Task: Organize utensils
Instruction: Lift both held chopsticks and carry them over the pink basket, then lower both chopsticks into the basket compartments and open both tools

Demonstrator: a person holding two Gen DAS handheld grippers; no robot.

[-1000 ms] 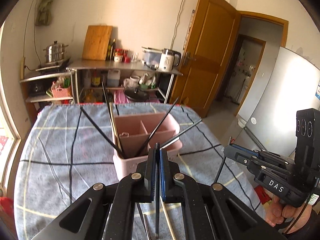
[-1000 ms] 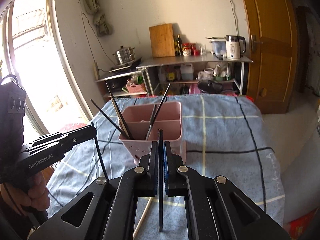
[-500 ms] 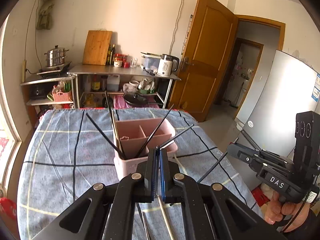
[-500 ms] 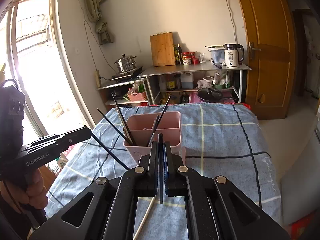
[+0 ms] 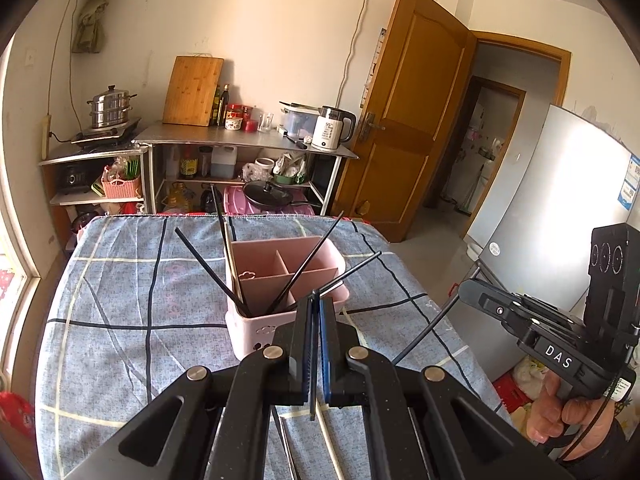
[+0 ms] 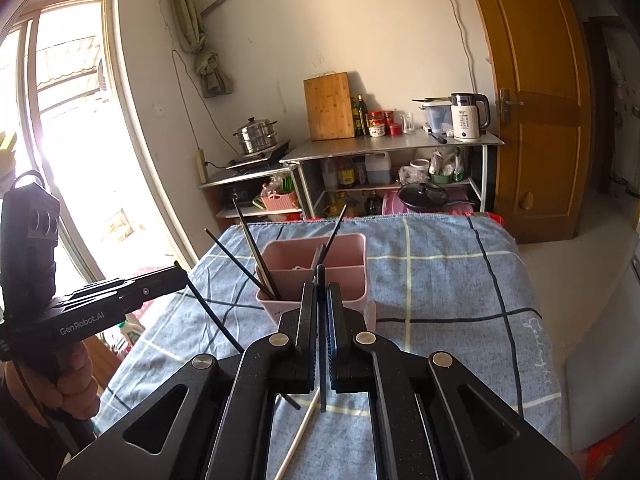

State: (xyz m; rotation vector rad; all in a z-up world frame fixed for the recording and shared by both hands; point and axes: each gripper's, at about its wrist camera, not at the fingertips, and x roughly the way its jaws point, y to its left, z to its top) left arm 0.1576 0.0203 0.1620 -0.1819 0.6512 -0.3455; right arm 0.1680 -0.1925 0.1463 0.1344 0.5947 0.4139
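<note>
Pink utensil holder (image 5: pixel 286 280) standing in the middle of the blue checked tablecloth (image 5: pixel 112 304), with several black chopsticks (image 5: pixel 208 268) leaning out of its sections. Left gripper (image 5: pixel 316 308) just in front of the holder and squeezed tight on one black chopstick (image 5: pixel 313 384); right gripper (image 6: pixel 320 300) close by and pinched shut on another black chopstick (image 6: pixel 322 388), held above the cloth. Pale chopstick (image 6: pixel 298 436) lying flat on the cloth below the right gripper, with a steel shelf (image 6: pixel 392 146) and a wooden door (image 6: pixel 532 92) further back.
</note>
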